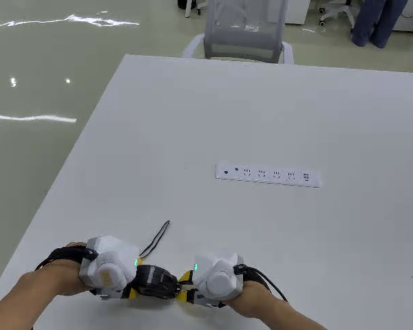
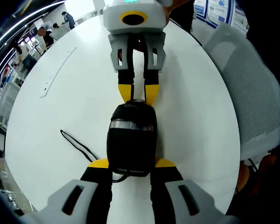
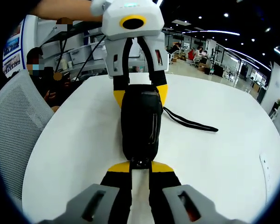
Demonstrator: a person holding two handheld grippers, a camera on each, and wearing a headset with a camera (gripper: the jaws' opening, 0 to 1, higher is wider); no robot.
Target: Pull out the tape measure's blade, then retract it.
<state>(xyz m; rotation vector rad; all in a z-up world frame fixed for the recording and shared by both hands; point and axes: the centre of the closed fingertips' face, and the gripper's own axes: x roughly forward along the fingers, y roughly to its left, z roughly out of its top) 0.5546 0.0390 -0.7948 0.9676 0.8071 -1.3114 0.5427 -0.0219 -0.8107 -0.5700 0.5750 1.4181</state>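
Two hand-held grippers show in the head view: the left hand-held gripper (image 1: 133,283) at 7 o'clock and the right hand-held gripper (image 1: 185,285) at 6 o'clock. Two hands hold them, the left hand (image 1: 58,275) and the right hand (image 1: 251,299). One black tape measure (image 1: 155,280) sits between the grippers. One thin black cord (image 1: 155,238) lies at the tape measure's 12 o'clock. One white power strip (image 1: 268,174) lies at 3 o'clock of centre, its sockets too small to count. One white tabletop (image 1: 261,103). One grey chair (image 1: 244,31) at 12 o'clock. One person's legs (image 1: 375,20) at 1 o'clock.
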